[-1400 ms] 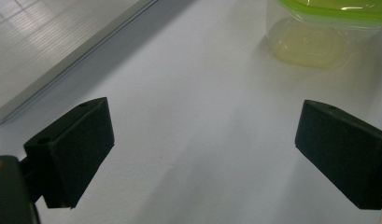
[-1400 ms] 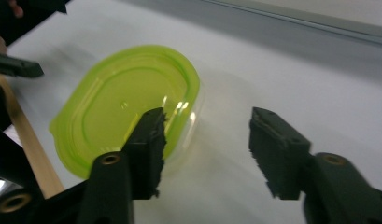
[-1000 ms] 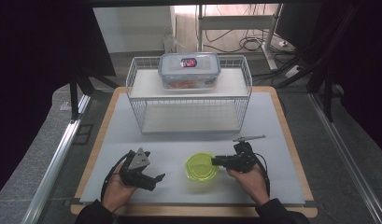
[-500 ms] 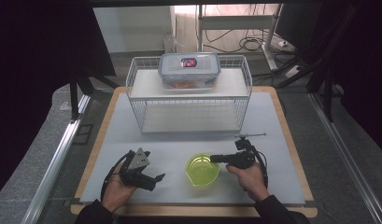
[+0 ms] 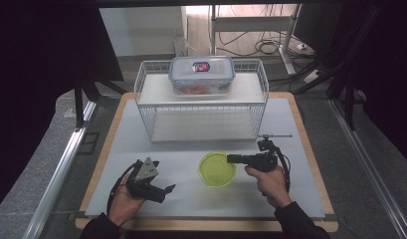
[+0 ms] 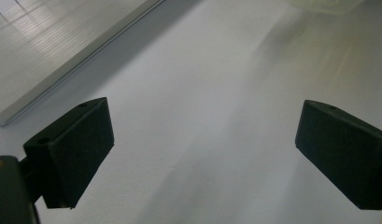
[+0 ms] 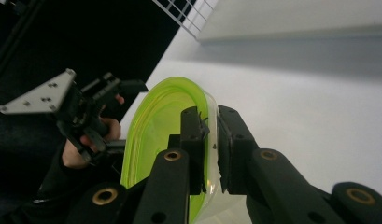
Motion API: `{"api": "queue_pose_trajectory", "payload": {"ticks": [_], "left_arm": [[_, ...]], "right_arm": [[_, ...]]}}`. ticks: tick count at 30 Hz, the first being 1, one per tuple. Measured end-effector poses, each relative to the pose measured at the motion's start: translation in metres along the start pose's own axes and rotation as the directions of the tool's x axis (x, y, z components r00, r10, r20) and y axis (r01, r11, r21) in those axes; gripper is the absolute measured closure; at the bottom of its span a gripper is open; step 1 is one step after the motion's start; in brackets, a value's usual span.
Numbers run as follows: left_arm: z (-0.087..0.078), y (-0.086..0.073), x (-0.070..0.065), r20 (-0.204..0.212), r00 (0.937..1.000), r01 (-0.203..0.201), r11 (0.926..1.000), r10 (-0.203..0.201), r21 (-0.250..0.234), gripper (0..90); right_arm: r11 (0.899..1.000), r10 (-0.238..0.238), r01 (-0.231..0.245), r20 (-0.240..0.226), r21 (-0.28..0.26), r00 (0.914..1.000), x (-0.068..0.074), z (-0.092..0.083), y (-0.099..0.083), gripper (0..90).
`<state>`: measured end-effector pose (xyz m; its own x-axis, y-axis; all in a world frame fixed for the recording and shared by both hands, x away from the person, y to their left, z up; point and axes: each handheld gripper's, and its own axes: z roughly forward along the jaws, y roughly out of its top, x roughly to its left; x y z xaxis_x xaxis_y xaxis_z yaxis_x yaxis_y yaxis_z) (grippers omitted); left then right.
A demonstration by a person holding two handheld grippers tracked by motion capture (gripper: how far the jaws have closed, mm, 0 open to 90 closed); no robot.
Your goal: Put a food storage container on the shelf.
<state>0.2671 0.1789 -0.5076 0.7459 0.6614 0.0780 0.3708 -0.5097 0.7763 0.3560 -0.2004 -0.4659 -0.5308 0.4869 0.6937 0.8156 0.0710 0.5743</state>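
Observation:
A translucent lime-green bowl [image 5: 217, 169] is at the front middle of the white mat. My right gripper [image 5: 232, 159] reaches in from the right and is shut on the bowl's right rim. In the right gripper view the rim [image 7: 205, 100] is pinched between the two black pads of that gripper [image 7: 212, 122], whose jaws have just been closing on it. The bowl [image 7: 156, 121] looks tilted and slightly raised. My left gripper [image 5: 166, 191] rests at the front left, held in a hand, apart from the bowl. Its jaws [image 6: 202, 140] stand wide open over bare mat.
A white wire rack [image 5: 201, 107] stands at the back middle of the mat [image 5: 290, 124]. A clear lidded food container [image 5: 202, 74] sits on its top shelf. A wooden board edge [image 5: 310, 149] frames the mat, with dark equipment and cables beyond.
My right gripper closed on the bowl's rim and rose a little, taking the bowl slightly up and away from the front edge. The left gripper stayed put.

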Motion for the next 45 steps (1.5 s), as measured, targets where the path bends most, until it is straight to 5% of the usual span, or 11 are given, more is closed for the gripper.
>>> {"api": "queue_pose_trajectory", "payload": {"ticks": [45], "left_arm": [[0.001, 0.0, 0.001, 0.006, 1.0, -0.001, 1.0, 0.001, 0.003, 3.9]], "right_arm": [[0.986, -0.078, 0.073, -0.023, -0.148, 0.9967, 0.063, -0.037, 0.106, 82.1]]}}
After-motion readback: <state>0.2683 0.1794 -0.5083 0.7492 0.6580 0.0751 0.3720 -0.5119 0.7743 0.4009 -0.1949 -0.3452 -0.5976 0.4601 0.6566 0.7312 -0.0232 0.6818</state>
